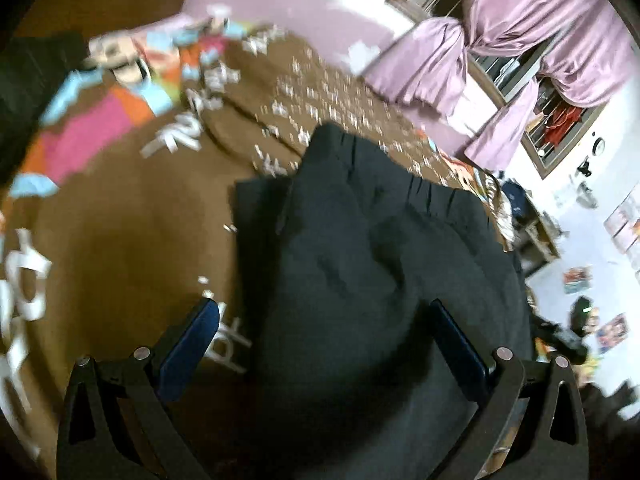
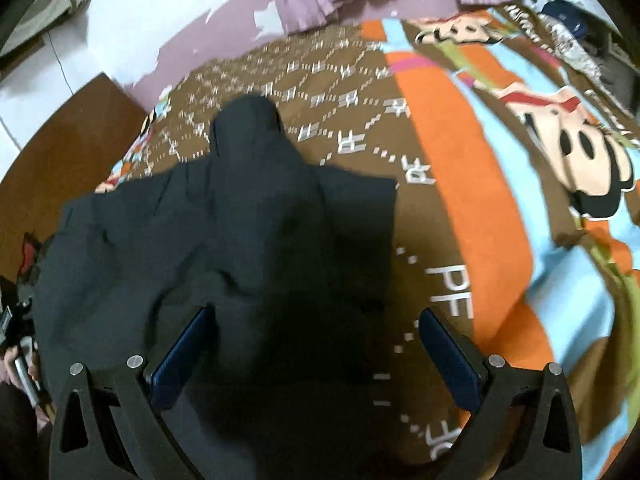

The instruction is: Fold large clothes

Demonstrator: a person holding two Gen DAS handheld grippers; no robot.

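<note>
A large dark navy garment (image 1: pixel 360 264) lies partly folded on a brown patterned bedspread (image 1: pixel 132 240). My left gripper (image 1: pixel 324 308) hovers open above its near part, blue pads spread wide, holding nothing. In the right wrist view the same garment (image 2: pixel 224 232) spreads across the bedspread (image 2: pixel 460 184), a narrow part reaching away from me. My right gripper (image 2: pixel 316 316) is open above the garment's near right edge, its left pad (image 2: pixel 184 352) over the cloth and its right pad (image 2: pixel 448 356) over the bedspread.
The bedspread carries cartoon prints (image 2: pixel 576 148) and orange, pink and blue stripes. Purple curtains (image 1: pixel 520 40) hang at a window behind the bed. A shelf with clutter (image 1: pixel 536 232) stands by the white wall. Wooden floor (image 2: pixel 68 152) shows left of the bed.
</note>
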